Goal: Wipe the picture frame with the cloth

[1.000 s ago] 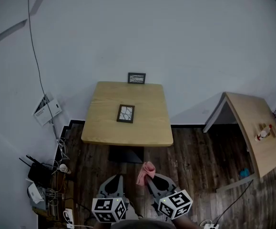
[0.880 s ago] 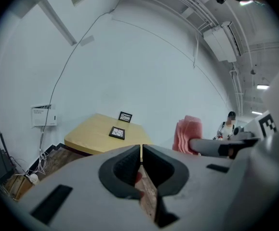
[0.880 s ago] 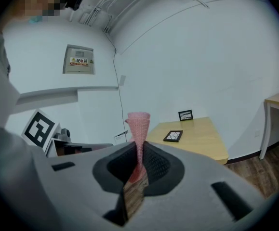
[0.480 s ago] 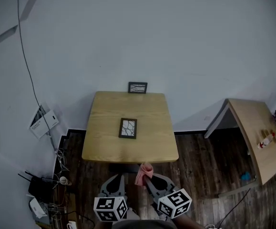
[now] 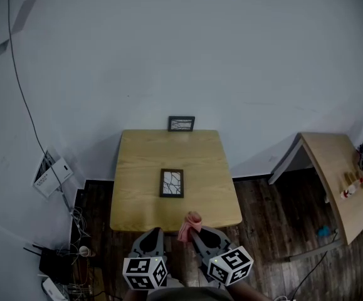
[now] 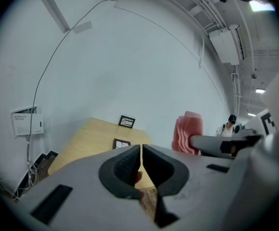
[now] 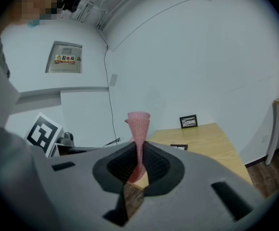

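Observation:
A dark picture frame (image 5: 172, 183) lies flat in the middle of the wooden table (image 5: 137, 168); it also shows small in the left gripper view (image 6: 122, 144) and the right gripper view (image 7: 179, 147). A second frame (image 5: 181, 123) stands upright at the table's far edge against the wall. My right gripper (image 5: 192, 232) is shut on a pink cloth (image 5: 189, 225), which sticks up between its jaws (image 7: 138, 129). My left gripper (image 5: 155, 234) is shut with nothing in it. Both grippers hang just short of the table's near edge.
A second wooden table (image 5: 341, 180) with small items stands at the right. Cables, a router and a power strip (image 5: 65, 262) lie on the dark floor at the left. A white box (image 5: 49, 175) hangs on the wall left of the table.
Both grippers have moved forward towards the table; its near edge now lies right in front of them. The cloth stays held in the right gripper.

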The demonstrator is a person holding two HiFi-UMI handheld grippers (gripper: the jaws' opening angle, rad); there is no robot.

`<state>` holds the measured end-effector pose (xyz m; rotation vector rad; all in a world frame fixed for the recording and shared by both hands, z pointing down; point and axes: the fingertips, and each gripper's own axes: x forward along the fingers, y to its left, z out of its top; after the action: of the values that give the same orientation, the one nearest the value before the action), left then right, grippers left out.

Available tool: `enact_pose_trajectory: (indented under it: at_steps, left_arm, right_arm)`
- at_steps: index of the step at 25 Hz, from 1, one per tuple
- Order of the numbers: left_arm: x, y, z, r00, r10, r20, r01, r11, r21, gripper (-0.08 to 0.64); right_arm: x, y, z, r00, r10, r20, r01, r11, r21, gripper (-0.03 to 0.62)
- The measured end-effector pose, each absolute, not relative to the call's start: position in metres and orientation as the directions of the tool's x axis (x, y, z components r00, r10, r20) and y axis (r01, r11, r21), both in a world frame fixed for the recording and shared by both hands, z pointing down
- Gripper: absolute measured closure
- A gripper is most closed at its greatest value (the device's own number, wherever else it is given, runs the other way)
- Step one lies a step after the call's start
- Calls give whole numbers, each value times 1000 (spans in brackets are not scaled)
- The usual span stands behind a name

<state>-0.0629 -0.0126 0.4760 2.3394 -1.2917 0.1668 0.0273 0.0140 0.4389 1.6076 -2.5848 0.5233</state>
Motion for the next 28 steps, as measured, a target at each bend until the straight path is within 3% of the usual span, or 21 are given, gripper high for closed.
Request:
enact_pose_trajectory:
  at_steps: [18,28]
  left_arm:
    - [-75,-101,497,577,-734,357,-812,-469,348,548]
    - [-57,-152,510,563,-736,376,-821,-449,352,548]
  right_arm:
    - [23,-90,452,-409,-883,230,-900,348,-263,574]
    - [40,-156,463,-461,-852,249,-878,399,-263,574]
